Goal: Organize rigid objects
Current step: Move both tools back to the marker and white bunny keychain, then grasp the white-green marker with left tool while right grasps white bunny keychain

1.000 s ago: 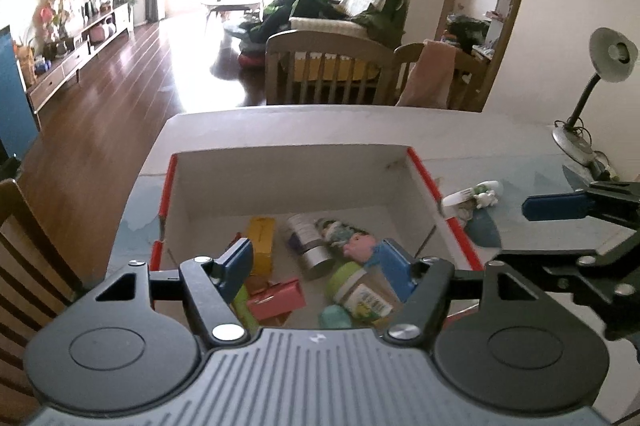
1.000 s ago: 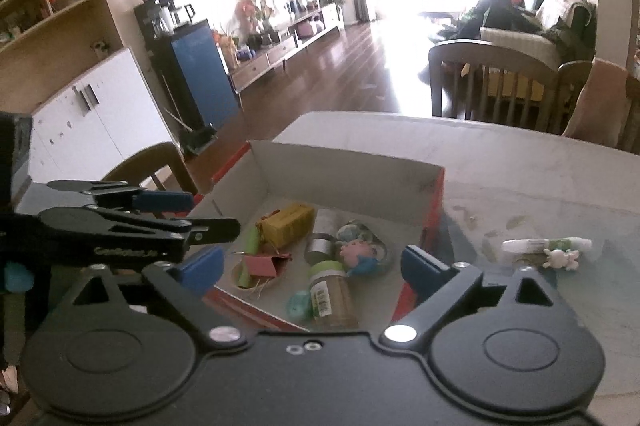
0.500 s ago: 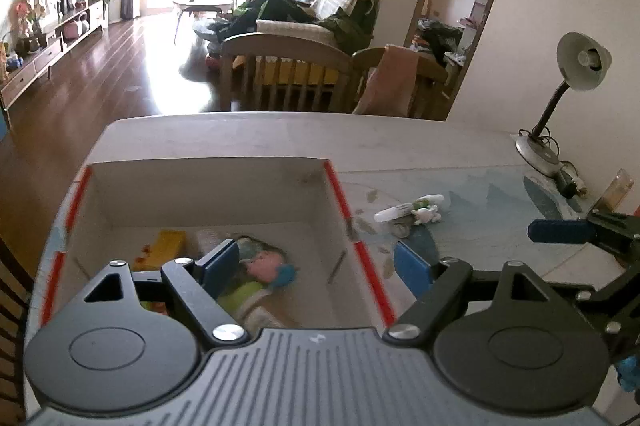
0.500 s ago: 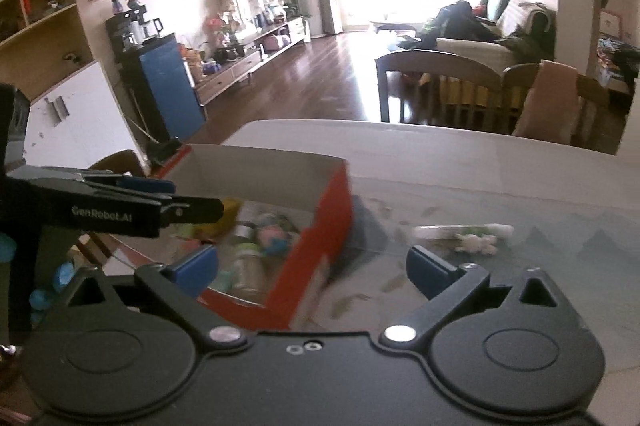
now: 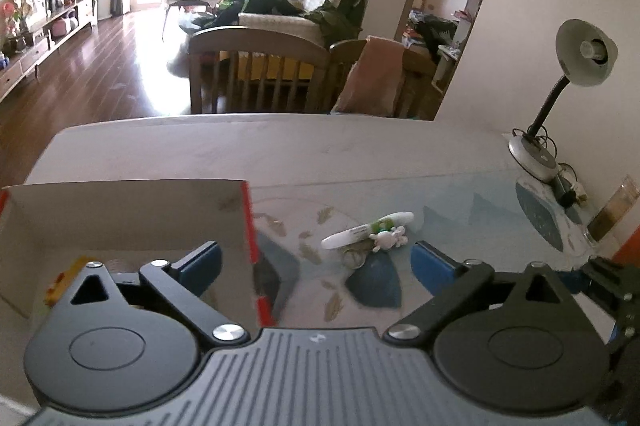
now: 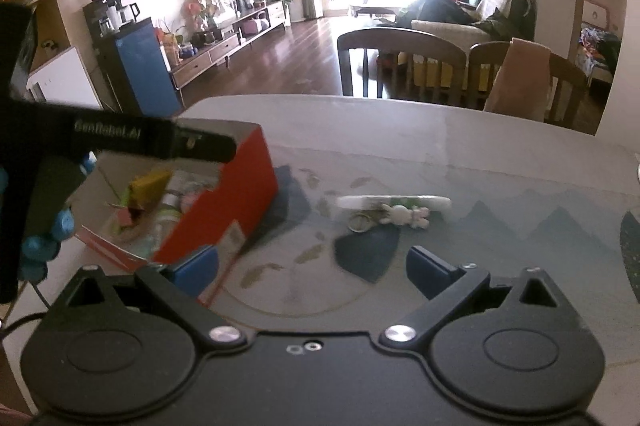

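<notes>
Two hand-held grippers tilt down over my surface point(image 5: 280, 153). My left hand-held gripper point(image 5: 316, 260) has just been spreading its jaws and stands released, straddling the box point(image 5: 132, 209) wall, nothing pinched. My right hand-held gripper point(image 6: 312, 268) is also released and empty. Right of the box, well apart from it, lies the white tube point(image 6: 394, 202) touching a small toy point(image 6: 404, 214). Inside the box, items blur together; its near wall hides most.

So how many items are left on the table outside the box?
1: a white pen with a keyring charm, right of the red box, ahead of both open grippers. Others may be out of frame.
</notes>
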The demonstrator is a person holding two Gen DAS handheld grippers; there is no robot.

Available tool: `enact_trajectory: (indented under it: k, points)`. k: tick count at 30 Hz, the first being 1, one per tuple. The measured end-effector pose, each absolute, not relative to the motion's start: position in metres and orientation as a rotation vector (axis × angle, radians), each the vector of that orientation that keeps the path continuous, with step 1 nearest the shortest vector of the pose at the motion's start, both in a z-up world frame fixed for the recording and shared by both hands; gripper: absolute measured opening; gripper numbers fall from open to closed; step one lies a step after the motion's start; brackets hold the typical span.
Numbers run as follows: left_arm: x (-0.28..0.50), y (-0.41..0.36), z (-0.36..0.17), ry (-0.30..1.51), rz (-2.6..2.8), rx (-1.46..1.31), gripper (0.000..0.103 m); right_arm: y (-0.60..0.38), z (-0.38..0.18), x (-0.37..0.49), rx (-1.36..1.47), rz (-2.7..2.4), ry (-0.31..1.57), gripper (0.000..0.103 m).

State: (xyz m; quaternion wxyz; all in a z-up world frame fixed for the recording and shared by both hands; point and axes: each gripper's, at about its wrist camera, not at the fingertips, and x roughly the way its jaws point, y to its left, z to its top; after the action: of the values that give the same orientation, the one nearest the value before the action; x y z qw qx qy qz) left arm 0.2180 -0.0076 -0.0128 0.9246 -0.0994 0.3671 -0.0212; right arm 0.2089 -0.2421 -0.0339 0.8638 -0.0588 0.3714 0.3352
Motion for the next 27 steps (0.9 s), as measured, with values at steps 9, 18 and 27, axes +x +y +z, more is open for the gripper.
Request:
enact_trajectory:
  k: [9,18,27]
  points:
    - [0.277,-0.042,-0.032,0.851,-0.097,-0.122,0.101,-0.257,-0.062,0.252,-0.133,0.682,0.789,0.097]
    - [0.325,-0.068,-0.046,0.891,-0.177,-0.012,0.101,-0.25,-0.091,0.288,-0.161,0.651,0.782,0.092]
    - [0.377,-0.077,-0.075,0.984,-0.225,0.042,0.101,-0.239,-0.121,0.317,-0.135,0.603,0.807,0.084]
